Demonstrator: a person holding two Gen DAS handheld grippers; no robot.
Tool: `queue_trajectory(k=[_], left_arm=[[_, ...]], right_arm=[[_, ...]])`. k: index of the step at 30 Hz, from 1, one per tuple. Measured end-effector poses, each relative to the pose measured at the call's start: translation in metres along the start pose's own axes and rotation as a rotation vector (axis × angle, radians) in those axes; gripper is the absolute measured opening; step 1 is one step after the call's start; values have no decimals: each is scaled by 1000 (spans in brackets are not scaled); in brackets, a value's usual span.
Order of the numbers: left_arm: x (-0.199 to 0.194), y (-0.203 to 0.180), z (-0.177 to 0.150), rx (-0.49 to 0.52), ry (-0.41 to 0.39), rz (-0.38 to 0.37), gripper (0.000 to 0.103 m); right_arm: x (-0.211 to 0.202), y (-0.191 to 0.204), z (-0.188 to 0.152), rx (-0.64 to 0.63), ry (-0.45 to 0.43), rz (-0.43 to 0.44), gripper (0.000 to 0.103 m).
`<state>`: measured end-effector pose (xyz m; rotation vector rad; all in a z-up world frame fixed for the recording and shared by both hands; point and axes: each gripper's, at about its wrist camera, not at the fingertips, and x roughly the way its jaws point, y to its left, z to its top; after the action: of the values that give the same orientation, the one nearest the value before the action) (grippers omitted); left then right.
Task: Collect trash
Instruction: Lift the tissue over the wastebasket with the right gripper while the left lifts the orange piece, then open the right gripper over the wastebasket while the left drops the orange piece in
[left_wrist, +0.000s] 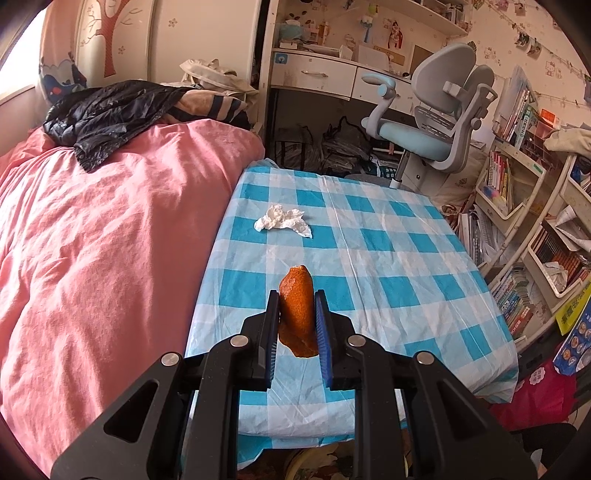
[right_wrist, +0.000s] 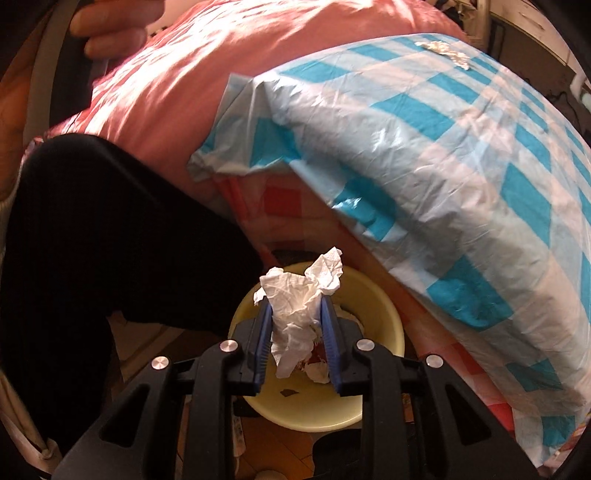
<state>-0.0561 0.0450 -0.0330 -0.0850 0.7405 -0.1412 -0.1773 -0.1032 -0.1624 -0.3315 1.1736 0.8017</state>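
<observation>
While my right gripper (right_wrist: 295, 306) hangs tilted steeply down over the yellow bin (right_wrist: 376, 291) at lower centre, fingers pinching a crumpled tissue (right_wrist: 295, 295), I judge release comes next. My left gripper (left_wrist: 295, 306) clamps orange peel (left_wrist: 296, 306); another tissue (left_wrist: 282, 220) lies mid-worktop (left_wrist: 388, 258).

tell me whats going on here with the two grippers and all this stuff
A person is clearing trash off a table with a blue checked cloth, using two handheld grippers. The left gripper grips an orange peel above the table. The right gripper holds a crumpled tissue over a yellow bin on the floor that already has scraps in it. One more crumpled tissue is left on the cloth.
</observation>
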Motion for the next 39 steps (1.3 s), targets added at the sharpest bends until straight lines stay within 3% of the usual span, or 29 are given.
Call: queue_trajectory(k=[3, 5, 7, 12, 21, 31, 33, 35, 39], left_arm=[[3, -3, -9, 16, 23, 12, 18], [4, -4, -17, 21, 44, 12, 18], [6, -6, -26, 30, 65, 17, 18], [8, -12, -52, 41, 132, 0, 18], [12, -42, -110, 102, 262, -29, 18], [6, -69, -159, 183, 355, -22, 18], [4, -74, -163, 198, 360, -24, 23], [1, -78, -166, 221, 344, -11, 36], [-5, -84, -165, 240, 311, 0, 45]], right_arm=[[6, 4, -6, -19, 22, -13, 41], [5, 2, -8, -13, 12, -29, 42], [-3, -3, -9, 6, -22, -48, 46], [-34, -27, -14, 101, -165, -152, 65], [-90, -57, -32, 244, -398, -252, 76], [-123, -63, -37, 277, -545, -287, 83], [-125, -64, -39, 281, -558, -291, 85], [-128, -64, -41, 286, -569, -292, 86], [-129, -65, -43, 288, -577, -293, 86]])
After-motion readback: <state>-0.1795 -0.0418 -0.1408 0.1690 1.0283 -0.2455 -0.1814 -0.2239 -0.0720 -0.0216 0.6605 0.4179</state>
